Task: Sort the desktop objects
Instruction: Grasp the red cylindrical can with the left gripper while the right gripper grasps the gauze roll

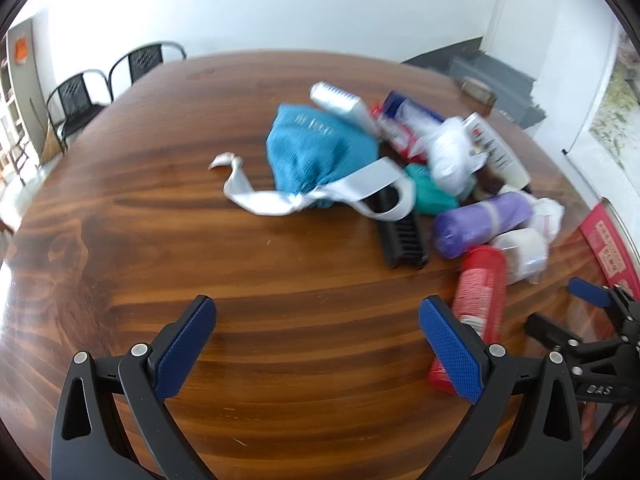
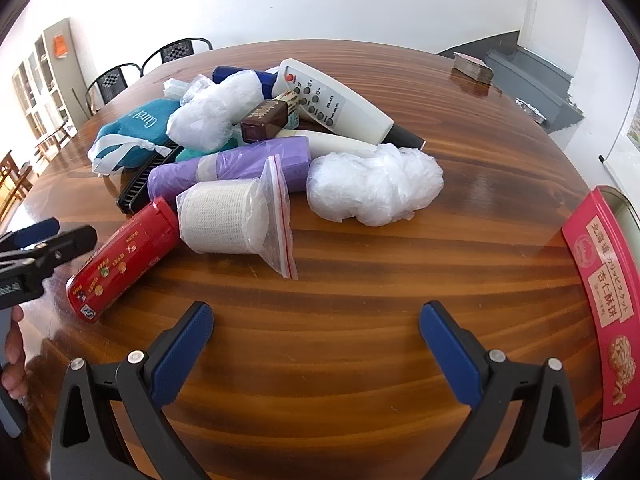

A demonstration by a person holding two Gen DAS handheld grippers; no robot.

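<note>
Clutter sits heaped on the wooden bench (image 2: pixel 360 320), and I hold both tools above bare wood in front of it. My left hand-held gripper (image 1: pixel 318 336) is released, blue pads spread wide with nothing between them; the pile lies at about one o'clock from it. My right hand-held gripper (image 2: pixel 316 338) is likewise released and empty, with the pile at about eleven to twelve o'clock.

From the right wrist view, nearest me at ten o'clock lies a red tube (image 2: pixel 120 256) on its side, touching a white gauze roll (image 2: pixel 222 216) in a zip bag. Behind them a purple bag roll (image 2: pixel 236 166) lies across a black comb (image 2: pixel 140 184). At one o'clock a crumpled clear plastic bag (image 2: pixel 374 182) rests on the wood. Farther back I see a white remote (image 2: pixel 340 104), a brown box (image 2: pixel 266 120) and a teal cloth pouch (image 2: pixel 140 128). A pink biscuit tin (image 2: pixel 604 300) sits at three o'clock, at the bench edge.
</note>
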